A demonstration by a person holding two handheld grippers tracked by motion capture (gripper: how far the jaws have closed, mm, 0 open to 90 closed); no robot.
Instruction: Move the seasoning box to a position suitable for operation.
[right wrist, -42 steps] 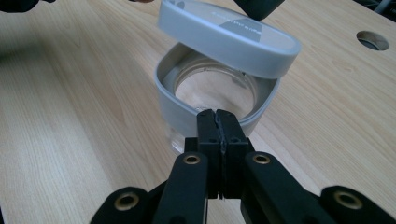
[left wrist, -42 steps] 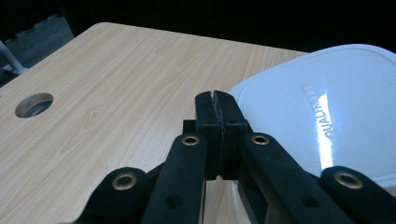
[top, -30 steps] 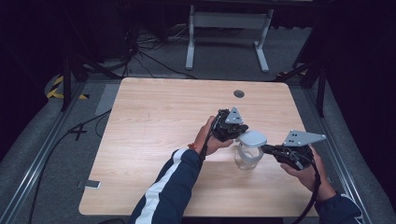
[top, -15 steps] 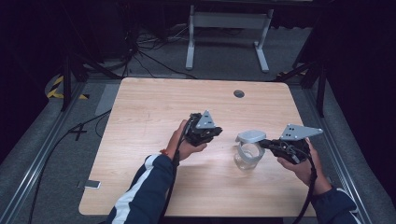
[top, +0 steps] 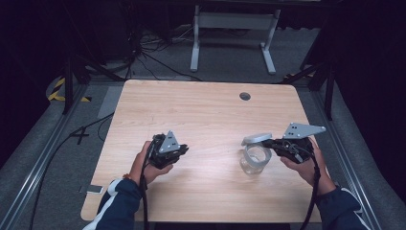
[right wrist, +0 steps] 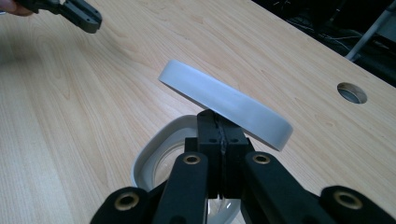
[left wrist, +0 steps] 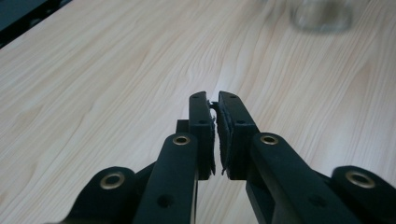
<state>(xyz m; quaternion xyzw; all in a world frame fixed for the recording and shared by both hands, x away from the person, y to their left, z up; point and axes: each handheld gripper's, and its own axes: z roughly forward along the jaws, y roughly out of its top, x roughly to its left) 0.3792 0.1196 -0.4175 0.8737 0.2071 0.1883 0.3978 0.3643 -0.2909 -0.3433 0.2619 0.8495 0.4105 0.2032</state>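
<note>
**Lid pinched by its rim, jar open below**

Over the right half of the table [top: 201,110], I am holding my right gripper [right wrist: 219,122] with its jaws pressed together on the near edge of a pale grey lid [right wrist: 224,101], which is tilting in the air just above the clear glass jar [top: 254,160]. The jar is standing upright on the wood, mouth open, right under the lid.

I am judging the grip to be the weak point: the jaws are biting only a narrow strip of rim, so the lid is hanging off to one side, and a quick twist of my wrist could lever it loose onto the jar or the table. Dropping my hand carelessly could also knock the jar over, since nothing is steadying it.

My left gripper [left wrist: 215,112] is sitting well apart on the left half, jaws nearly together with just a slit between the pads and nothing in them.

For room, I am seeing bare wood between the two grippers and toward the far edge, apart from the cable hole [top: 245,96]. The right edge is lying near my right hand, so I am favouring moves inward.
</note>
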